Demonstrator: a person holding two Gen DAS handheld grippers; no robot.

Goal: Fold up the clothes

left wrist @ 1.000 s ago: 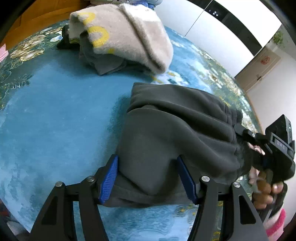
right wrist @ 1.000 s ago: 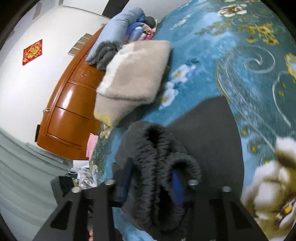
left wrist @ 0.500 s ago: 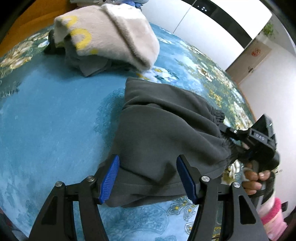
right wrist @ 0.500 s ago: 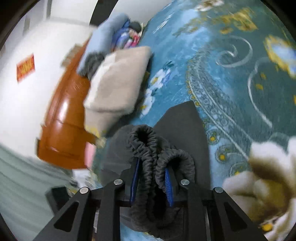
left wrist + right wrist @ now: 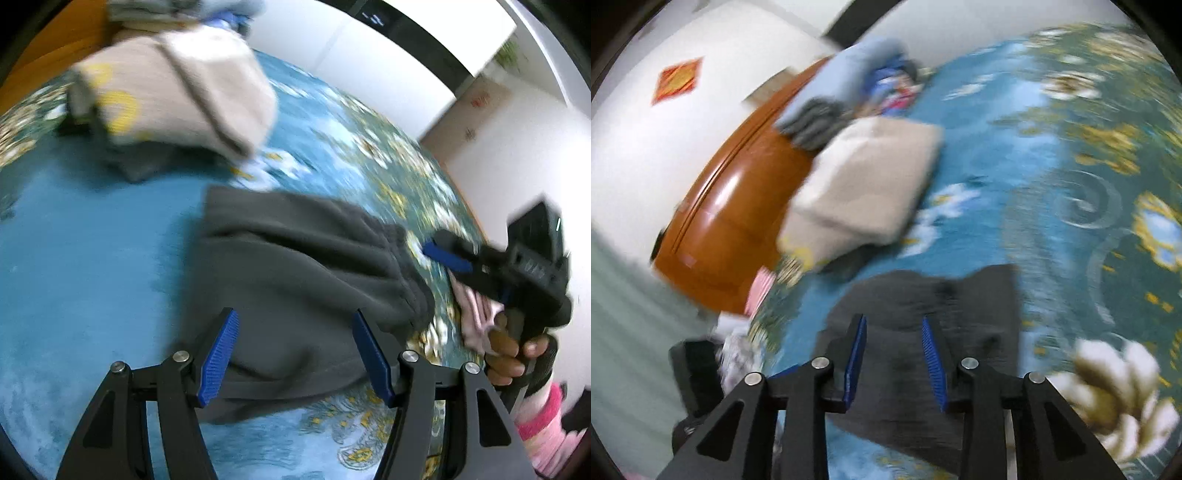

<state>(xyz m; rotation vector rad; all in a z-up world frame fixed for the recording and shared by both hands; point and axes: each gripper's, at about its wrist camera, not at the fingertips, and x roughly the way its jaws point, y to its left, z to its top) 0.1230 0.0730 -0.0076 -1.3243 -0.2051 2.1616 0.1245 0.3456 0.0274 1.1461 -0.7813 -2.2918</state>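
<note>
While one dark grey garment (image 5: 295, 280) lies folded, one beige stack (image 5: 177, 96) sits beyond.

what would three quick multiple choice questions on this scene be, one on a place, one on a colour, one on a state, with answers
1. The beige folded garment lies where?
A. far side of the dark grey garment
B. under it
C. on the floor

2. The gripper pads are:
A. red
B. blue
C. green

3. The right gripper is:
A. clamped on the waistband
B. jaws apart, nothing pinched
C. holding the beige garment

Answers: 1 A, it sits beyond the grey one on the bedspread; 2 B, both views show blue pads; 3 B, its jaws are opening and the fabric lies below them.
</note>
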